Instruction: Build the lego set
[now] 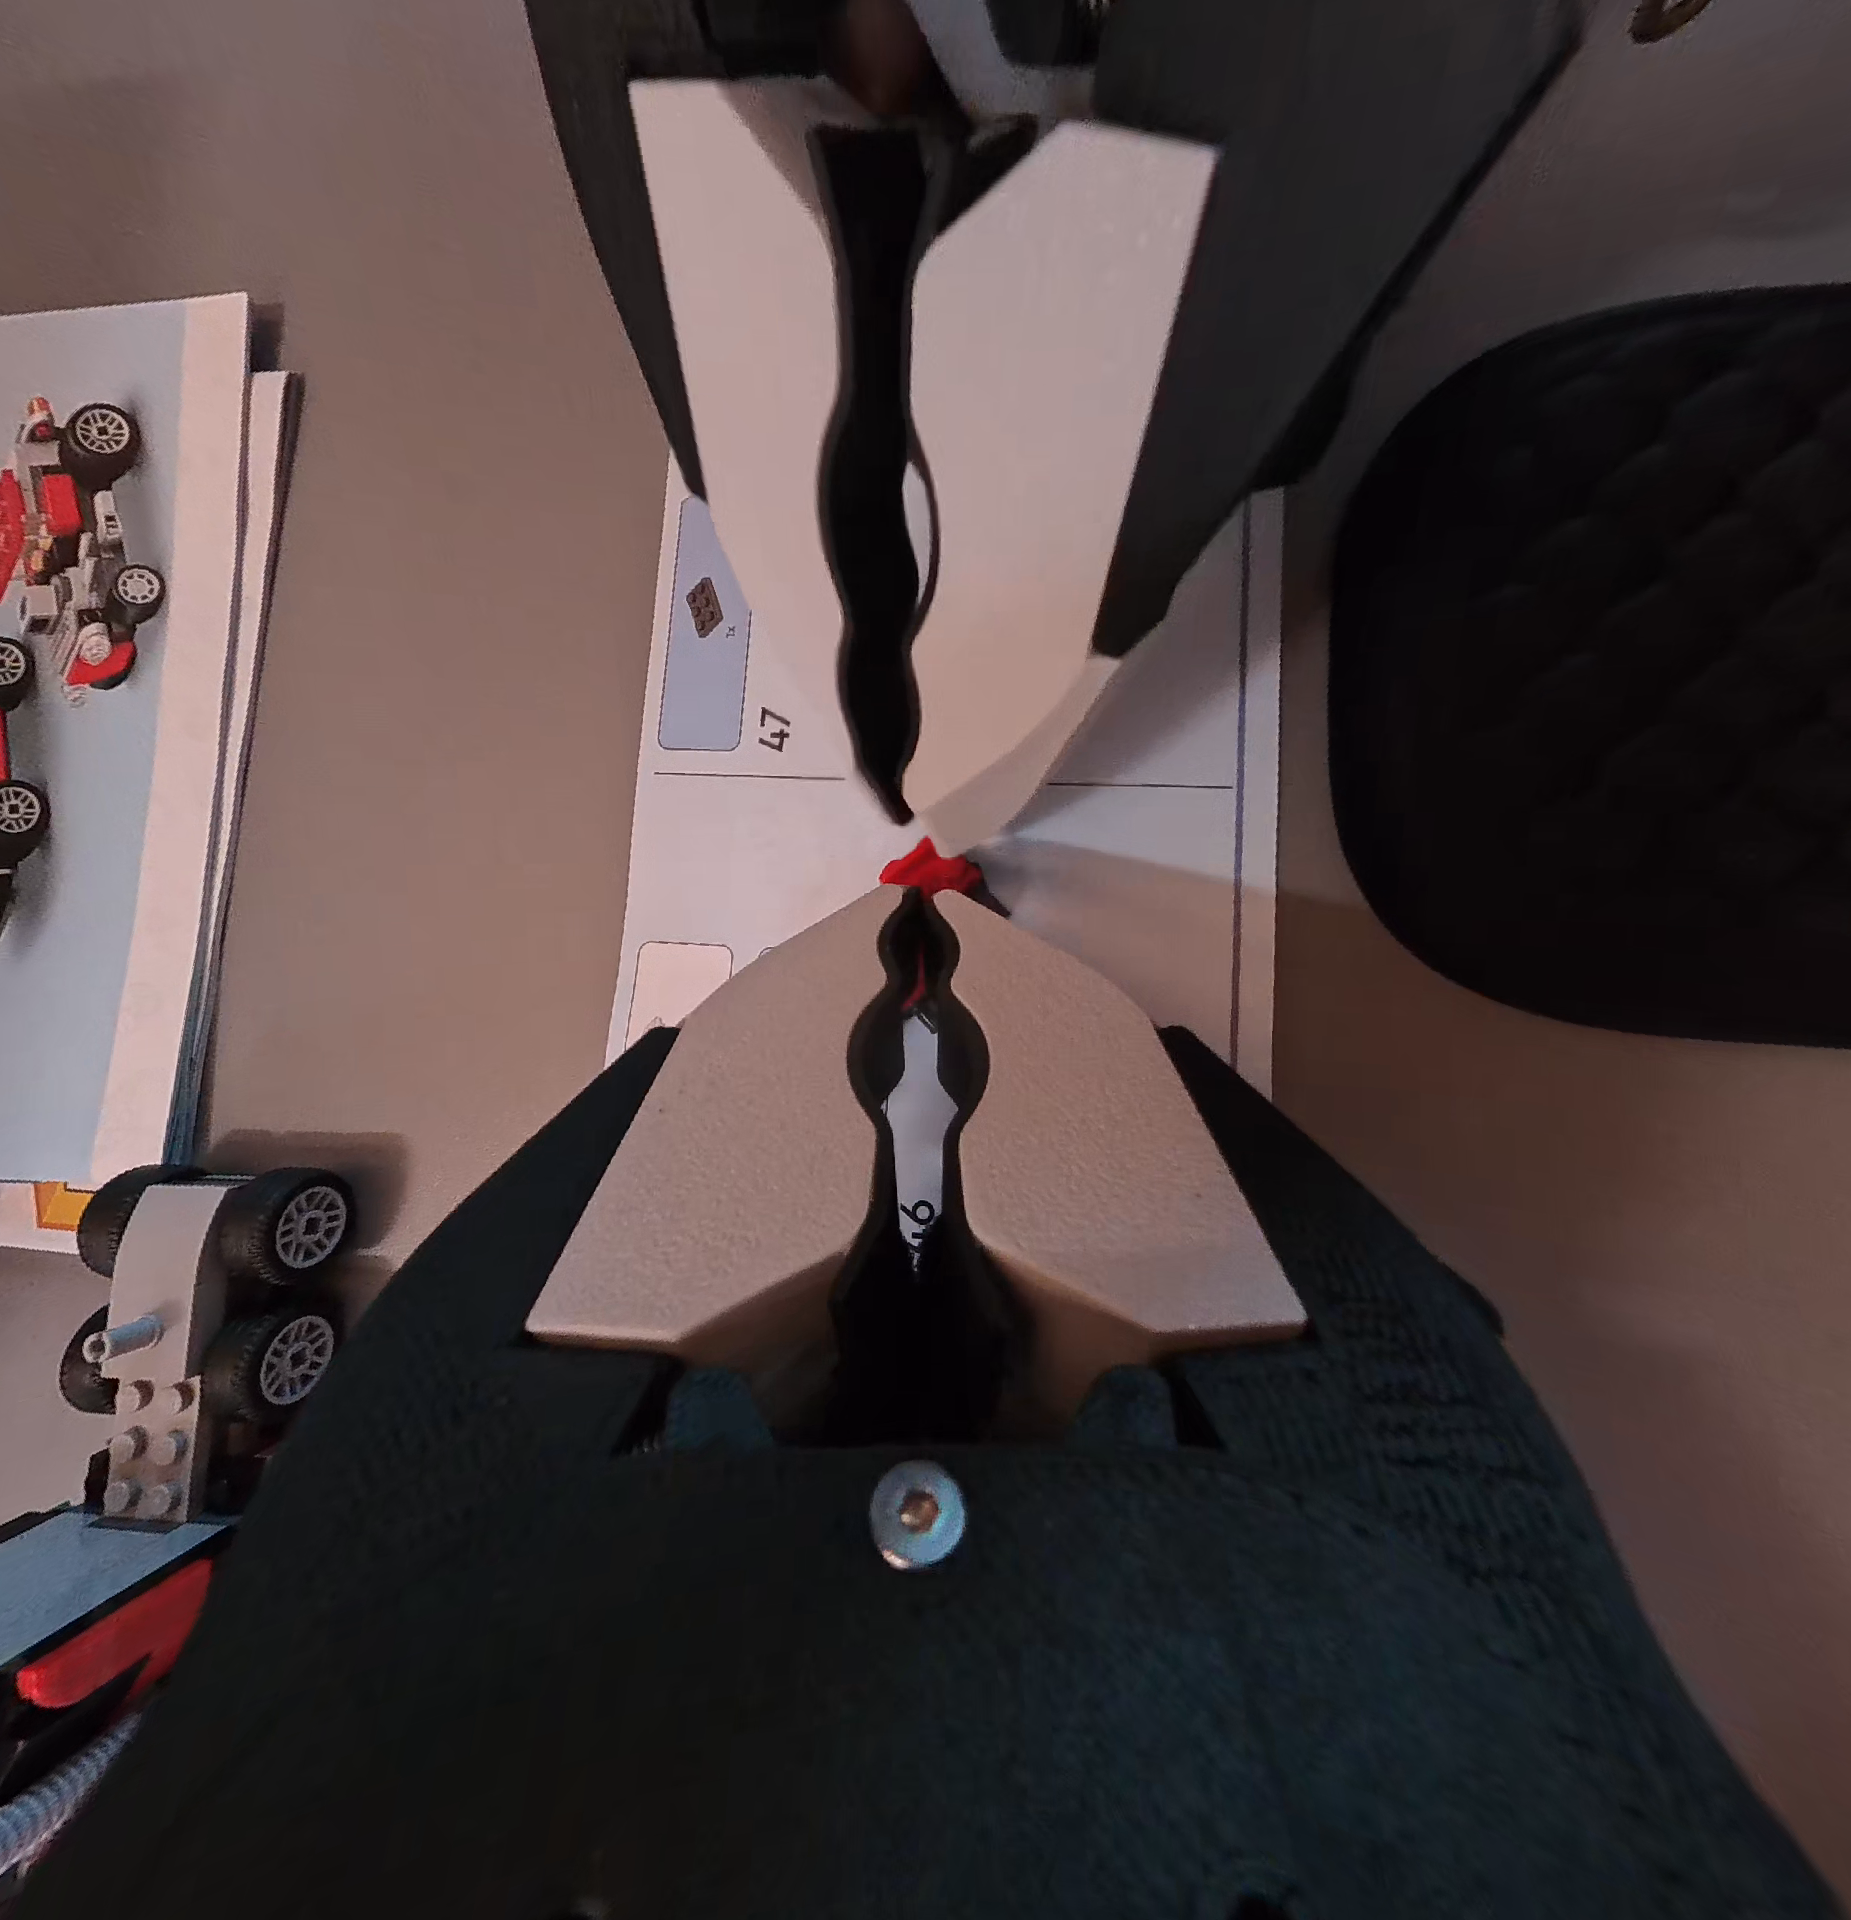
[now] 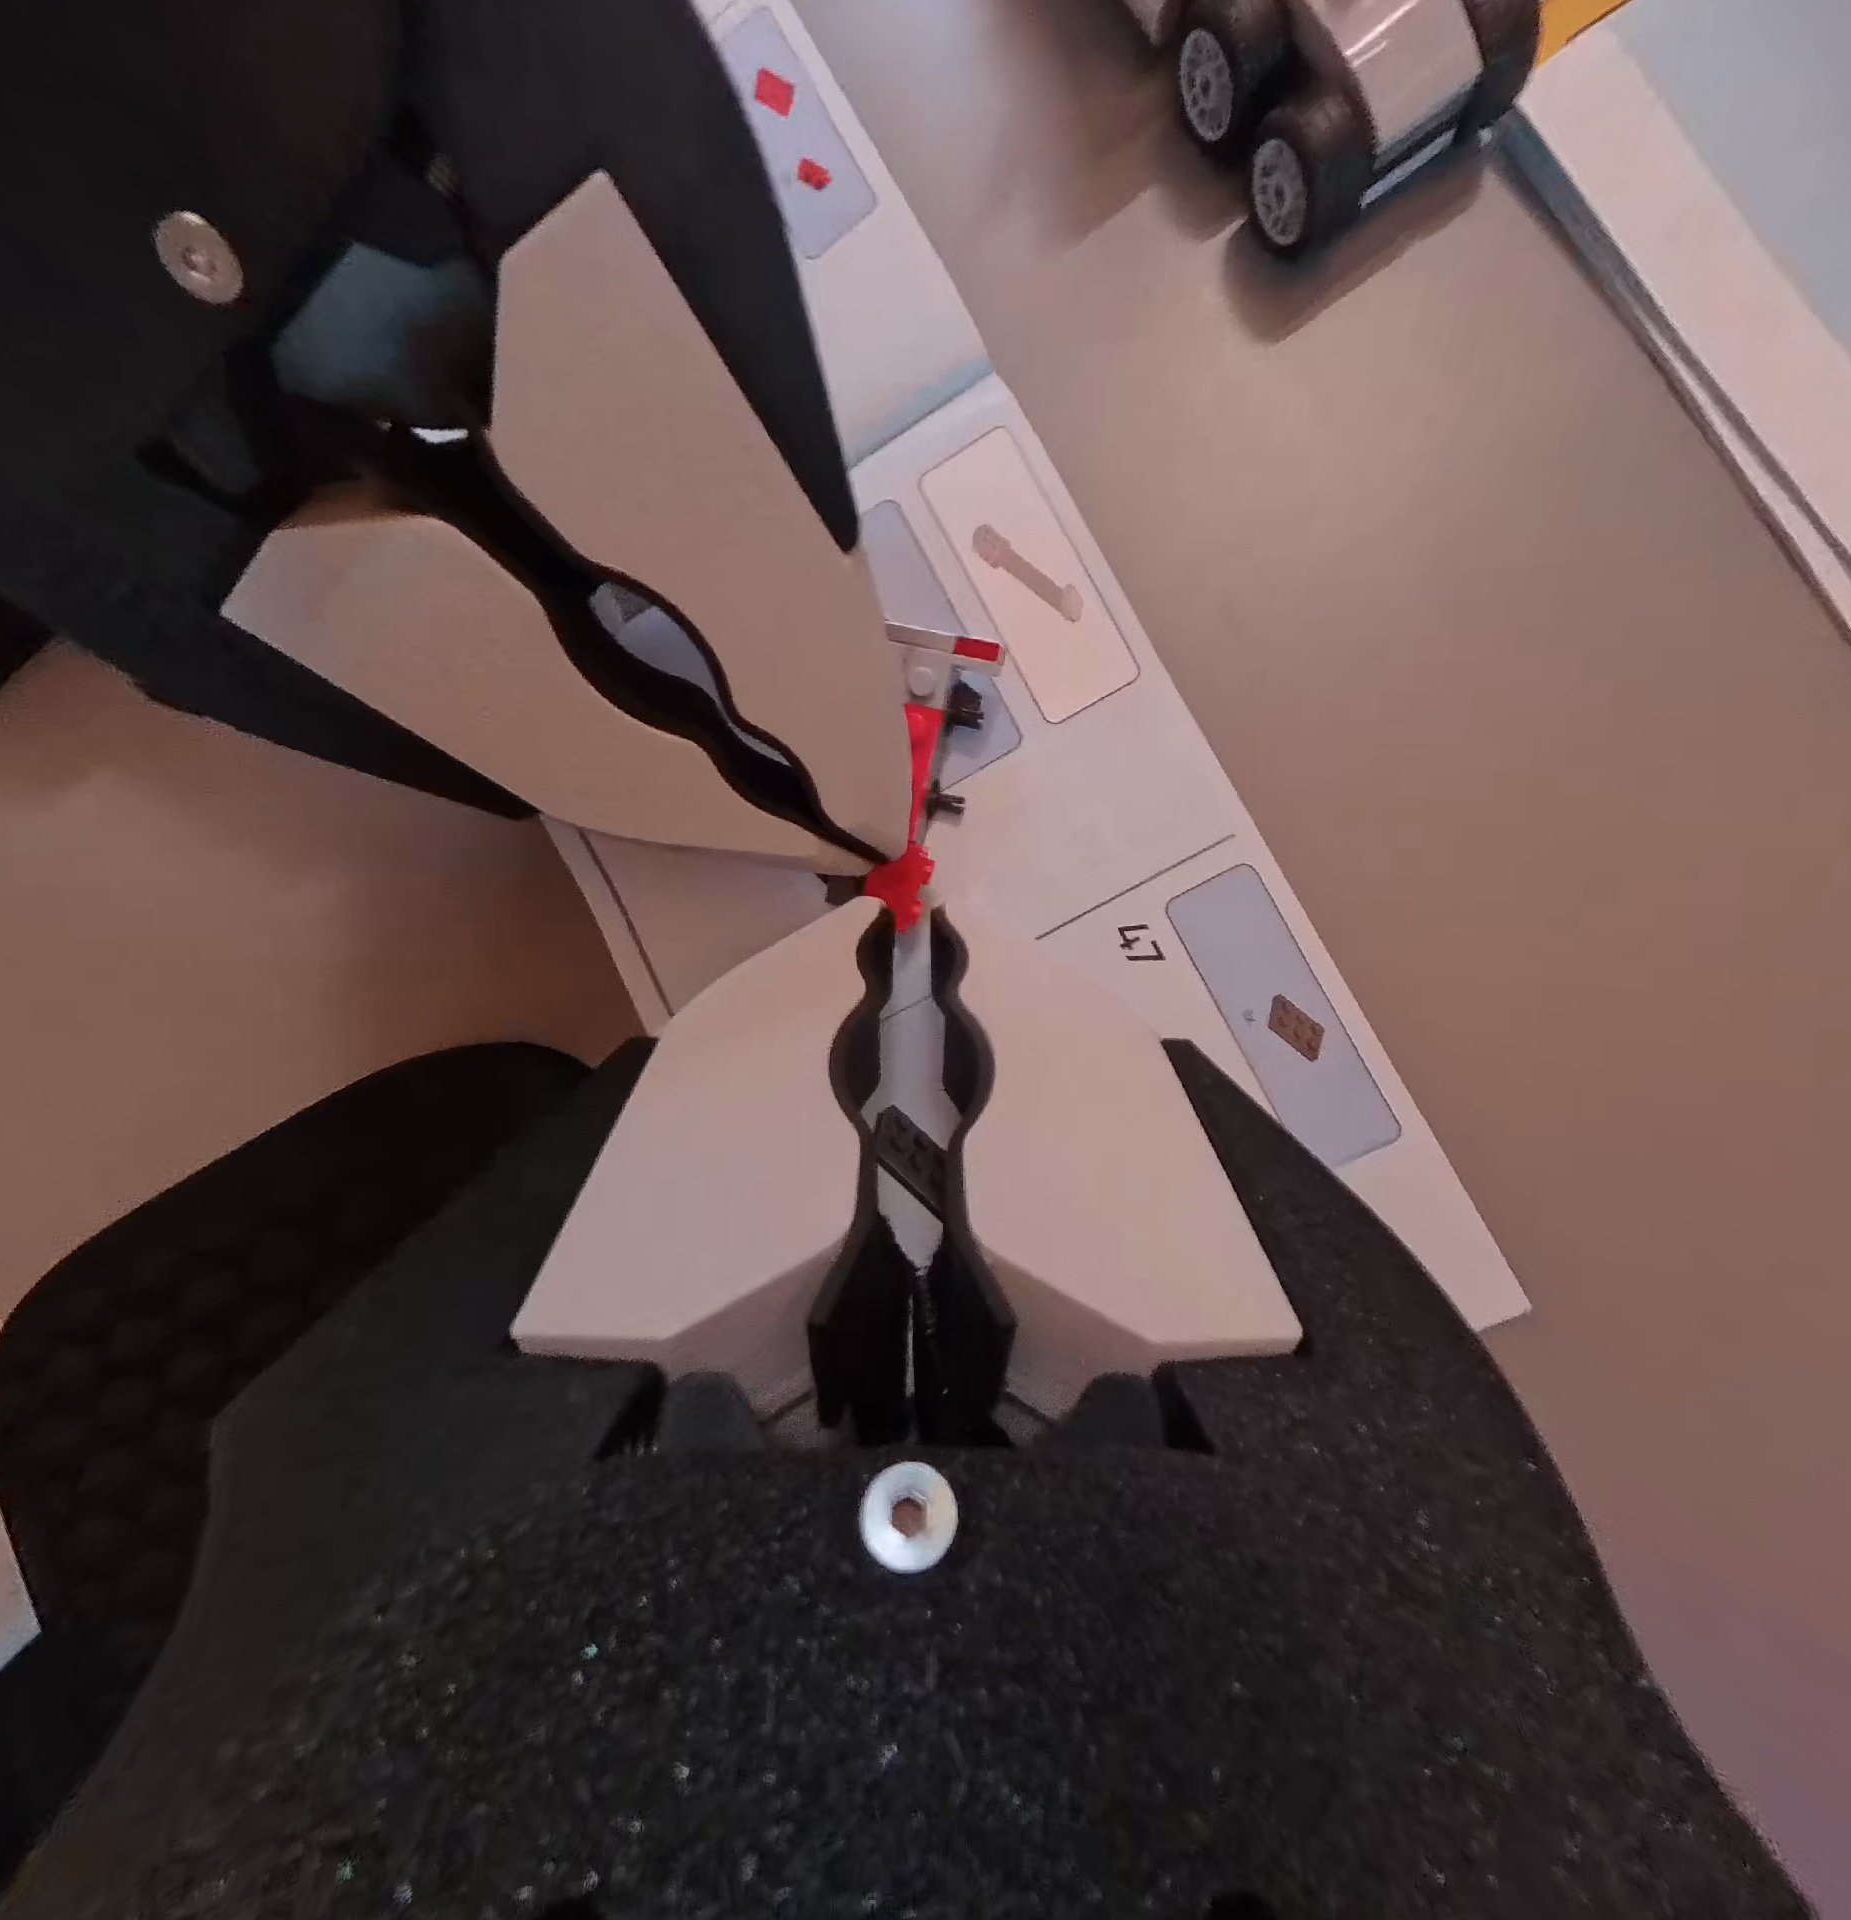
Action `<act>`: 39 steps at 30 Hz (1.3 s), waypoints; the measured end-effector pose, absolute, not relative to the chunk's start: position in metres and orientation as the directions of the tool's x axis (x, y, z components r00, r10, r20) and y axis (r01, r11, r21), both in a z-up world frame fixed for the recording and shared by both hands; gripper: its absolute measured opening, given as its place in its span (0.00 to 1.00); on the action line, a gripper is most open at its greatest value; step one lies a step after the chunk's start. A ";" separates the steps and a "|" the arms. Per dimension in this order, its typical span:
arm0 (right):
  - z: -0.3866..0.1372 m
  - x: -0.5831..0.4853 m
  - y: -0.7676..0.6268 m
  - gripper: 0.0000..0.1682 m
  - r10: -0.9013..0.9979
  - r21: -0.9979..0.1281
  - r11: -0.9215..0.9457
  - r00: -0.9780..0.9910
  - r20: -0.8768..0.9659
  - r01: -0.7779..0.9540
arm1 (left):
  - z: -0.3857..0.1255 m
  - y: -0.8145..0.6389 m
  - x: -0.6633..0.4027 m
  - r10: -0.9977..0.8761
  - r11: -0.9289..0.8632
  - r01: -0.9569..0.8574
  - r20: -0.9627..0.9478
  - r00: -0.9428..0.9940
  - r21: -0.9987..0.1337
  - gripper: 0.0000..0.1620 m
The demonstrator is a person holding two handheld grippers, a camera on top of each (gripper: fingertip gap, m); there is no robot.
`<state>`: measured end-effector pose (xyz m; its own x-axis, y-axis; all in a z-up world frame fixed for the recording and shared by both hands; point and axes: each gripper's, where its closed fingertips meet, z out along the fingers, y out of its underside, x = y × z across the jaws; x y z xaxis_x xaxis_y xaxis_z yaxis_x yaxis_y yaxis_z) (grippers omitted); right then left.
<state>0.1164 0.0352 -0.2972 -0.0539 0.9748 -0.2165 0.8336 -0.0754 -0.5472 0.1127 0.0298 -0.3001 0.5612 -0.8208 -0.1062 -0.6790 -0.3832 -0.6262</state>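
Observation:
A small red lego piece [image 1: 926, 868] is pinched between the tips of both grippers, which meet nose to nose above the open instruction page [image 1: 1139, 831]. My left gripper [image 1: 916, 912] comes up from the bottom of the left wrist view, shut on the piece. My right gripper [image 1: 905, 819] comes down from the top, shut on it as well. In the right wrist view the red piece [image 2: 900, 878] sits at the tips of my right gripper [image 2: 905, 920], with the left gripper [image 2: 864, 857] coming in from the upper left. A thin red and grey part [image 2: 921, 727] runs up from the piece; I cannot tell whether it is real or printed.
A grey wheeled lego chassis [image 1: 214, 1299] stands at the lower left, also seen in the right wrist view [image 2: 1347, 114]. A stack of booklets [image 1: 100, 727] lies to the left. A black mesh cushion [image 1: 1627, 675] lies to the right. The tan table [image 1: 464, 727] lies between them. My two grippers' fingertips are within a few centimetres of each other.

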 end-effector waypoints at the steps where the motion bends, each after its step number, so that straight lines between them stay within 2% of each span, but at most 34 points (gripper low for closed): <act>1: -0.297 0.117 0.038 0.04 0.977 -0.549 -0.083 -0.042 -0.211 0.831 | -0.300 0.030 0.113 -0.821 -0.381 -0.681 -0.109 0.560 -0.625 0.00; 7: -0.300 0.110 0.033 0.03 0.963 -0.570 -0.109 -0.056 -0.264 0.815 | -0.300 0.030 0.113 -0.822 -0.380 -0.680 -0.108 0.559 -0.627 0.00; 12: -0.300 0.111 0.031 0.01 0.971 -0.563 -0.069 -0.073 -0.226 0.823 | -0.298 0.029 0.112 -0.839 -0.367 -0.656 -0.070 0.540 -0.660 0.01; 16: -0.300 0.110 0.032 0.01 0.985 -0.539 -0.018 -0.079 -0.156 0.842 | -0.278 0.032 0.094 -0.814 -0.356 -0.596 -0.075 0.576 -0.719 0.01; 23: -0.300 0.110 0.031 0.01 0.996 -0.501 0.058 -0.088 -0.036 0.864 | -0.295 0.024 0.088 -0.827 -0.394 -0.615 -0.027 0.561 -0.683 0.01; 32: -0.299 0.109 0.031 0.01 0.969 -0.482 0.248 -0.210 0.133 0.840 | -0.296 0.024 0.088 -0.826 -0.396 -0.608 -0.022 0.563 -0.688 0.01; 39: -0.300 0.109 0.031 0.01 0.942 -0.402 0.330 -0.270 0.201 0.854 | -0.295 0.024 0.088 -0.826 -0.402 -0.591 -0.001 0.563 -0.699 0.01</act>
<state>0.1088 0.0312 -0.2995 -0.2697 0.9417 0.2010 0.8540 0.3304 -0.4019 0.0881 0.0239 -0.2955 0.5632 -0.8263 -0.0010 -0.5912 -0.4021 -0.6991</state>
